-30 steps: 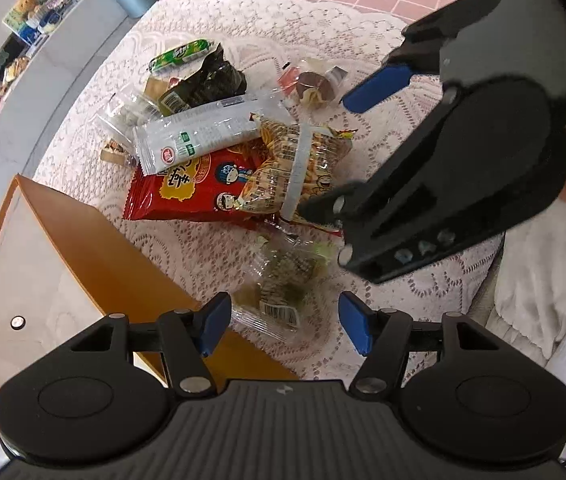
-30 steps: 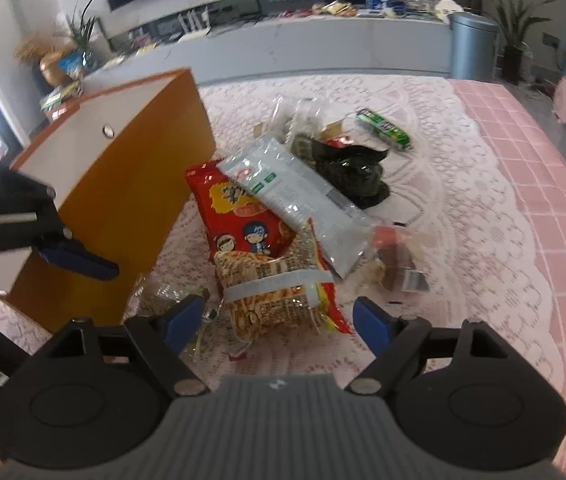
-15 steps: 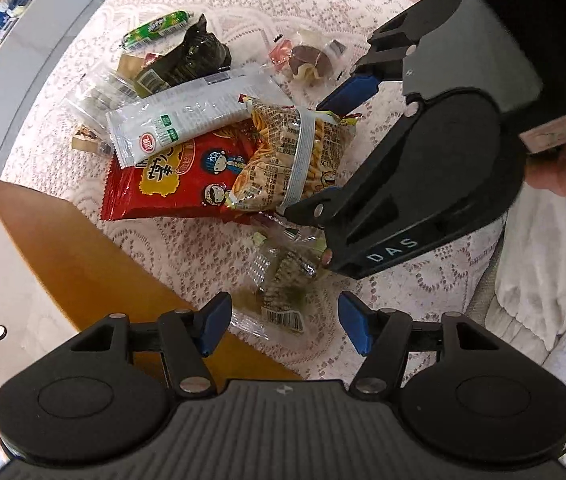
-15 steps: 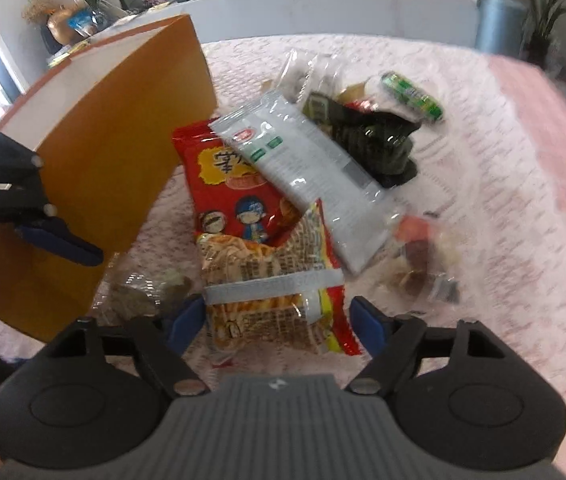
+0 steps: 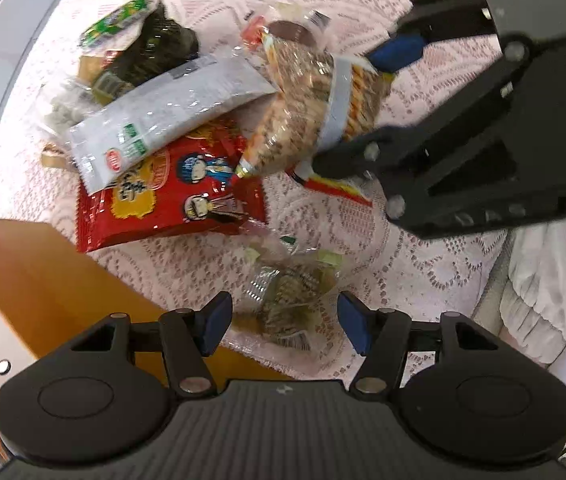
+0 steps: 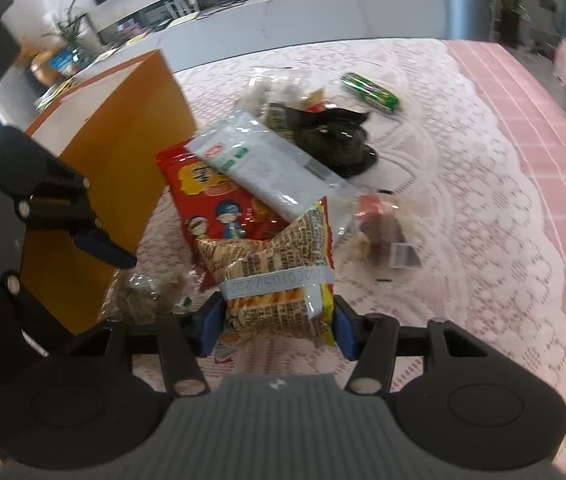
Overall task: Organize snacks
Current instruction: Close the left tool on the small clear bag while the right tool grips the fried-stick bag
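Snacks lie piled on the desk (image 6: 483, 200). Right gripper (image 6: 279, 326) jaws are closing around the noodle snack bag (image 6: 275, 276); left gripper (image 5: 285, 322) jaws stay spread. A loose pinch could drop the slippery bag.

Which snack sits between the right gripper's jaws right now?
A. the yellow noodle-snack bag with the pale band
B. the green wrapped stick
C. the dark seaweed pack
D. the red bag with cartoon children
A: in the right wrist view the yellow noodle-snack bag fills the gap of the right gripper, whose jaws are closing against its sides; the red bag lies beyond it on the lace cloth.
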A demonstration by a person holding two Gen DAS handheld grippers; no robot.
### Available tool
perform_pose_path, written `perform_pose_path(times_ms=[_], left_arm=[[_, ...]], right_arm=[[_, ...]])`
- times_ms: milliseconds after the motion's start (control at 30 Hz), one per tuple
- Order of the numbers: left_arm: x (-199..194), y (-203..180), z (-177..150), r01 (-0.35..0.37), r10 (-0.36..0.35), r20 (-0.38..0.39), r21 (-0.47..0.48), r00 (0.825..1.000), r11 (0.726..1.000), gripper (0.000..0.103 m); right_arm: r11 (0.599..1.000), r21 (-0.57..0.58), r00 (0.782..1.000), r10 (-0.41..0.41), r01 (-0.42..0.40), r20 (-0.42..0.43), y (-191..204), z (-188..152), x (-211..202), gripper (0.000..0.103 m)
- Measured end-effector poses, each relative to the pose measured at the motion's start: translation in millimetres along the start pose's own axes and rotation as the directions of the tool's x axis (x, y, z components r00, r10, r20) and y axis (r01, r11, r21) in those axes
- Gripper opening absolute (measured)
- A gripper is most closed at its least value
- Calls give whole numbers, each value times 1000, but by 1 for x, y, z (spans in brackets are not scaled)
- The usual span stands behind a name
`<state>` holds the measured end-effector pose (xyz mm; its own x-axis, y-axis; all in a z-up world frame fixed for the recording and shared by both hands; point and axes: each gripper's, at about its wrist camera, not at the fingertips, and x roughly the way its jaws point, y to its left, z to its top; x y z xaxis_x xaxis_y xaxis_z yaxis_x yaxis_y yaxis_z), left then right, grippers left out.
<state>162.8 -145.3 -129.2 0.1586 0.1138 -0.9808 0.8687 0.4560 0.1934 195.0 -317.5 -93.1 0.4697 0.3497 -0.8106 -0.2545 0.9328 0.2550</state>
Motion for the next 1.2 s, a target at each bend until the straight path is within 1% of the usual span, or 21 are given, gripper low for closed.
perform_pose_path(times_ms=[67, 133, 167, 200, 233, 267, 333, 400, 533, 633, 700, 800, 900, 1000, 1033, 1100, 1133, 1167, 1200], left_arm=[[4, -2, 3, -10, 11, -11, 4, 1000, 1000, 70], [7, -1, 5, -1, 1, -20, -8, 1000, 1000, 66], [8, -1, 6, 7, -8, -21, -15, 1000, 1000, 62], [9, 0, 7, 17, -18, -23, -23, 1000, 1000, 55], [10, 0, 7, 25, -26, -23, -29, 999, 999, 54], [10, 0, 7, 31, -31, -18, -35, 999, 999, 49], [9, -2, 6, 19, -19, -5, -43, 1000, 999, 47], [7, -1, 1, 15, -14, 18, -57, 1000, 998, 43], [-4, 0, -9, 43, -33, 74, -131, 997, 990, 42], [-19, 0, -20, 65, -40, 134, -188, 990, 980, 41], [-30, -2, -29, 87, -44, 183, -233, 982, 969, 41], [-47, -5, -46, 139, -56, 266, -305, 962, 942, 41], [-68, -9, -65, 181, -46, 351, -360, 935, 915, 41], [-95, -13, -87, 213, -6, 441, -423, 898, 881, 41], [-102, -13, -97, 239, 2, 478, -442, 878, 865, 41], [-113, -10, -110, 307, -7, 542, -465, 840, 831, 41], [-120, -9, -117, 321, 3, 560, -479, 829, 817, 41], [-127, -8, -122, 314, 29, 569, -494, 822, 811, 41], [-134, -8, -127, 292, 67, 574, -509, 816, 810, 41]], right_arm=[[1000, 22, 1000, -3, 3, -4, -4, 0, 1, 54], [999, 32, 1000, -4, 4, -9, -5, 0, 3, 54], [999, 32, 1000, -4, 4, -11, -5, 0, 4, 54], [999, 34, 1000, -4, 4, -13, -6, 0, 4, 54], [999, 37, 1000, -6, 7, -16, -6, 0, 5, 54], [999, 39, 1000, -9, 10, -18, -7, 0, 5, 54], [999, 45, 1000, -8, 9, -21, -8, 0, 6, 54], [999, 45, 1000, -10, 11, -21, -8, 0, 6, 54], [999, 32, 1000, -15, 15, -21, -6, -1, 5, 54], [999, 28, 1000, -24, 25, -16, -5, -1, 3, 54], [999, 23, 999, -29, 30, -12, -4, -2, 1, 54], [999, 16, 999, -48, 48, 2, 0, -4, -7, 54], [998, 31, 998, -63, 63, 22, 2, -7, -20, 54], [996, 65, 997, -66, 64, 40, 4, -12, -35, 54], [995, 73, 996, -70, 67, 51, 7, -14, -41, 54], [995, 56, 994, -86, 82, 73, 17, -16, -55, 54], [995, 41, 992, -93, 90, 85, 22, -17, -60, 54], [994, 24, 989, -105, 103, 99, 29, -17, -66, 54], [993, 9, 987, -116, 116, 113, 35, -17, -71, 54]])
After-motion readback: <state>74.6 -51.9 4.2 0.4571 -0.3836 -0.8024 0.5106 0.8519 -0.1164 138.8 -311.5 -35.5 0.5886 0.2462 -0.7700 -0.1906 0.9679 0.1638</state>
